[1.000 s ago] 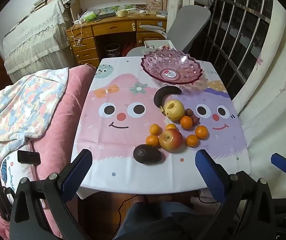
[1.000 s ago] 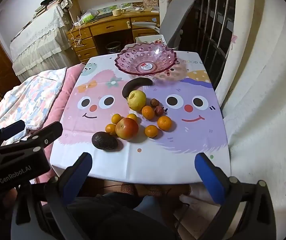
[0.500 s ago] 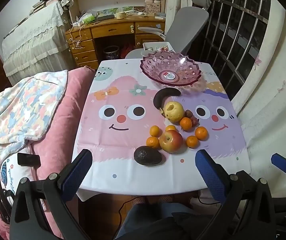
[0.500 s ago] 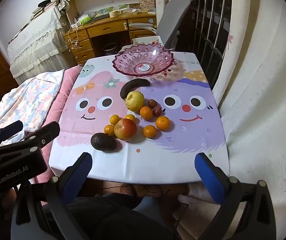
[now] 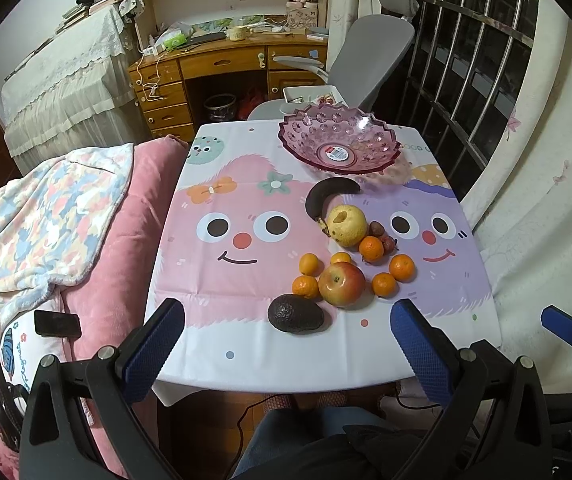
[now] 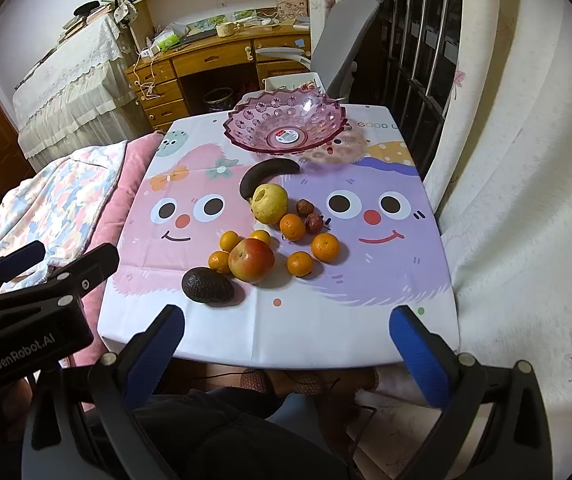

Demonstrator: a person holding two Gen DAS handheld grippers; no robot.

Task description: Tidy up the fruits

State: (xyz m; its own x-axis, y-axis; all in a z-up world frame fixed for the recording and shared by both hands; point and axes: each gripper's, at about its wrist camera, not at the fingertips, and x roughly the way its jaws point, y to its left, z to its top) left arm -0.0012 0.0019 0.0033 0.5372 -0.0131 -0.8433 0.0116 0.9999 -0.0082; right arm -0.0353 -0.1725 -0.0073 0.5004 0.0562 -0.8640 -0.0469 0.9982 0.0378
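Fruits sit in a loose cluster on the counter [image 5: 214,336], toward its near right part, none yet in the pink glass bowl [image 5: 340,145] at the far end.

From the left wrist view, my left claw [image 5: 286,344] hangs open wide with nothing between its blue pads, short of the near counter edge. Compared with a second ago the counter sits a little lower and farther off in the frame, so I have drawn back or risen slightly; no fruit has shifted. Nearest to me lies the avocado [image 5: 295,313], touching or just beside the red apple [image 5: 341,283], with small oranges [image 5: 402,267] scattered around it. Behind them are the yellow pear [image 5: 346,225] and the dark banana [image 5: 328,196], which lies just before the bowl.

From the right wrist view, my right claw [image 6: 286,344] is likewise spread wide and empty, hovering over the near edge. The view has barely changed over the last second. The avocado [image 6: 207,285] is closest, the apple [image 6: 252,260] just beside it, two small reddish fruits [image 6: 310,216] right of the pear [image 6: 270,203]. The bowl [image 6: 286,128] holds only its label.

I judge the task not begun: that small drift looks like settling before a first reach, probably for the avocado.
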